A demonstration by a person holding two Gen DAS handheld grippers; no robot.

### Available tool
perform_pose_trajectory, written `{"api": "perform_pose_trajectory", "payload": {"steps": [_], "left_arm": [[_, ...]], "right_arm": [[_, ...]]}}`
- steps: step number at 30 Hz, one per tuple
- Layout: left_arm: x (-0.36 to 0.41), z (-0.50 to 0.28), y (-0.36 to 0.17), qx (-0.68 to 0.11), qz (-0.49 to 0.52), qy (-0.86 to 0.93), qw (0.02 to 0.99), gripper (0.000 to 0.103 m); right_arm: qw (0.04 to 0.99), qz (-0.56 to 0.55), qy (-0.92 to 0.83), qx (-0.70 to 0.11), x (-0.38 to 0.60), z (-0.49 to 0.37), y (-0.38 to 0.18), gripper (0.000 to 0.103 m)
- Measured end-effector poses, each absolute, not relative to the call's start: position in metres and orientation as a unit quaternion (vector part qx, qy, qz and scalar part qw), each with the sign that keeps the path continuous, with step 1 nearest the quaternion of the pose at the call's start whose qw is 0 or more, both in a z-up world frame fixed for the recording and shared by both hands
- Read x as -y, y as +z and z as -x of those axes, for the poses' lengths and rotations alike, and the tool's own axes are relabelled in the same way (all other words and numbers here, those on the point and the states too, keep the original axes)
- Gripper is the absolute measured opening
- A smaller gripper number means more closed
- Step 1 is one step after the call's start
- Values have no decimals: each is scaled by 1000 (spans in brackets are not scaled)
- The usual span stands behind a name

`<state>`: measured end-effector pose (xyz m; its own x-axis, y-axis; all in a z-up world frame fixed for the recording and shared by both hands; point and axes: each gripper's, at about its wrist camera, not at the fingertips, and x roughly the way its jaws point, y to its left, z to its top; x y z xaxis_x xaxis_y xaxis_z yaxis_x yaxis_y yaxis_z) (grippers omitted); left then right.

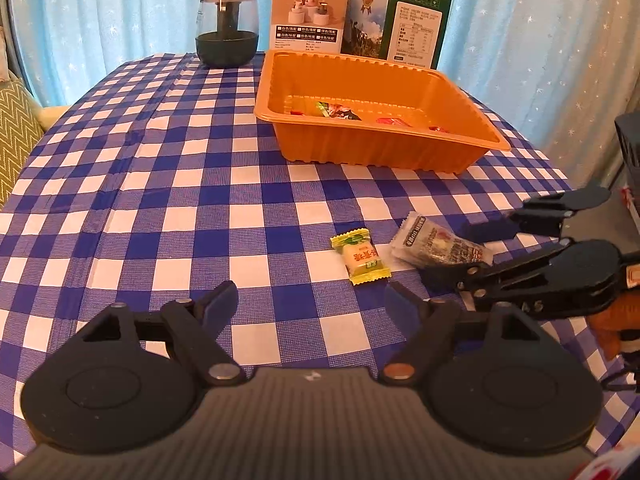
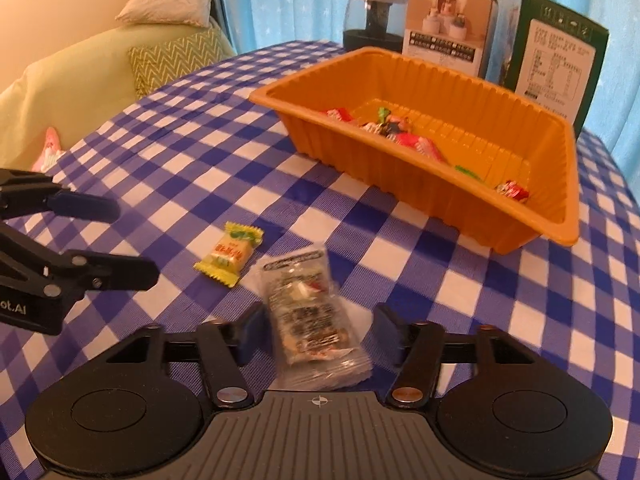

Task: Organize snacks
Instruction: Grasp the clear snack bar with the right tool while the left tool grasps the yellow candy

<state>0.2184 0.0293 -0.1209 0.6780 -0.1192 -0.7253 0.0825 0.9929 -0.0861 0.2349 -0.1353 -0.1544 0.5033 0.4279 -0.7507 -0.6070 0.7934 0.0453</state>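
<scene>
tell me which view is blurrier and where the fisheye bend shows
Right wrist view: the clear snack packet between the open right gripper fingers is motion-smeared. Left wrist view: sharper; the checked tablecloth bows toward the edges.

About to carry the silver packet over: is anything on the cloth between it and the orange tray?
Nothing visible. The silver packet lies between the right gripper's open jaws, with bare checked cloth up to the orange tray. The yellow candy lies off to the packet's left.
</scene>
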Motion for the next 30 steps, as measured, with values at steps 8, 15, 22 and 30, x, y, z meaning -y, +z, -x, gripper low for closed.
{"api": "perform_pose_trajectory", "payload": {"steps": [8,15,22,30], "left_arm": [[-27,-219,-120,-397,25,-59,916,79],[-17,-228,-125,-392,28,-75,916,78],[-10,-242,-133,-390,55,-80,916,57],[3,-259,-141,-395,57,-74,914,37]], "right_arm": [[860,107,294,-403,132,-231,-153,39],[879,65,246,-404,145,-228,-139,38],[891,41,201,-404,161,-232,-131,38],[894,26,190,-406,174,-233,-129,38]]}}
